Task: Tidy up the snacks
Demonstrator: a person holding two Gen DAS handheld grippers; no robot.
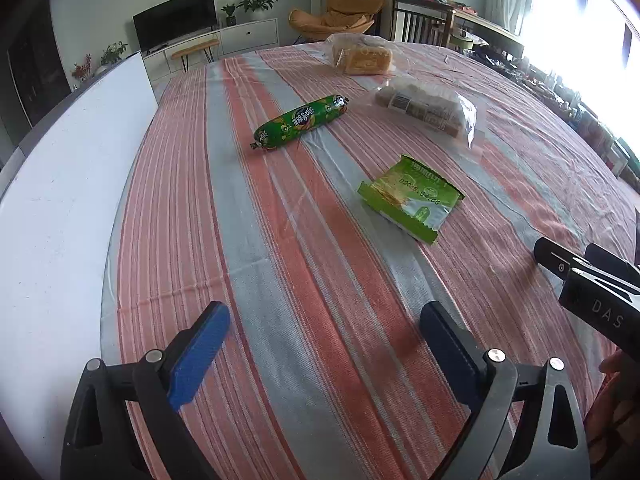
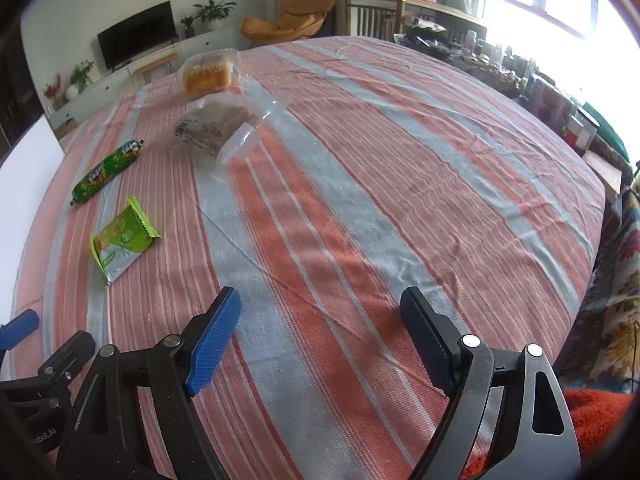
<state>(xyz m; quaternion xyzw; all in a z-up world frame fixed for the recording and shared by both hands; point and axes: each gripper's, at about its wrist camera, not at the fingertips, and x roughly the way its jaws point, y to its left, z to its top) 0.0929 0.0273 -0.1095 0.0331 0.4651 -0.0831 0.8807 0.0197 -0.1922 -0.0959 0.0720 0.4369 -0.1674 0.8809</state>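
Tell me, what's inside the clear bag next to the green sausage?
The clear bag holds a row of brown, blocky snack pieces with a printed label across them. Crinkly plastic and glare hide the details, so what kind of snack they are cannot be told.

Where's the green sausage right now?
The green sausage lies on the striped tablecloth, left of the clear bag of brown snacks and beyond the green wafer packet. In the right wrist view it is far left, near the white board.

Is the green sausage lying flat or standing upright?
Lying flat: the green sausage rests lengthwise on the striped tablecloth.
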